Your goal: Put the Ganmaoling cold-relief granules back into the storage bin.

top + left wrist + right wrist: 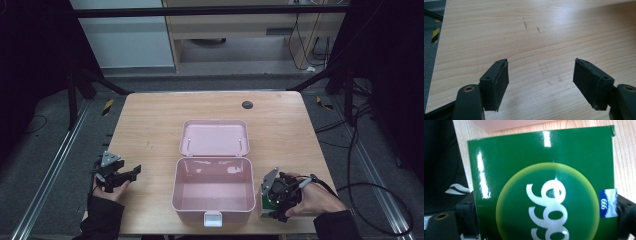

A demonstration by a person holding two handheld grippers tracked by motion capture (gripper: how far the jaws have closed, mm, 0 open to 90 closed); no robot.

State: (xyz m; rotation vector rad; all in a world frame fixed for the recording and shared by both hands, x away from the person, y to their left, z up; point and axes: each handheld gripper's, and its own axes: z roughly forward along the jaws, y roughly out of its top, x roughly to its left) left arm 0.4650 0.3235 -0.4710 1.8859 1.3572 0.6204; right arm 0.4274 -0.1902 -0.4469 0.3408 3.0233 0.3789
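Pale wooden counter (150, 125) is standing on grey carpet in a dim room, with a cabinet at the back and cables trailing at the right. Left tongs (131, 172) are hovering wide apart over bare wood near the left edge. An open pink plastic box (214, 192) is sitting in the middle, lid (215, 138) lying back. Right tongs (264, 200) are clamping a glossy green carton (541, 170) just beside the box's right wall; its long axis is running away from the tongs, toward the box.
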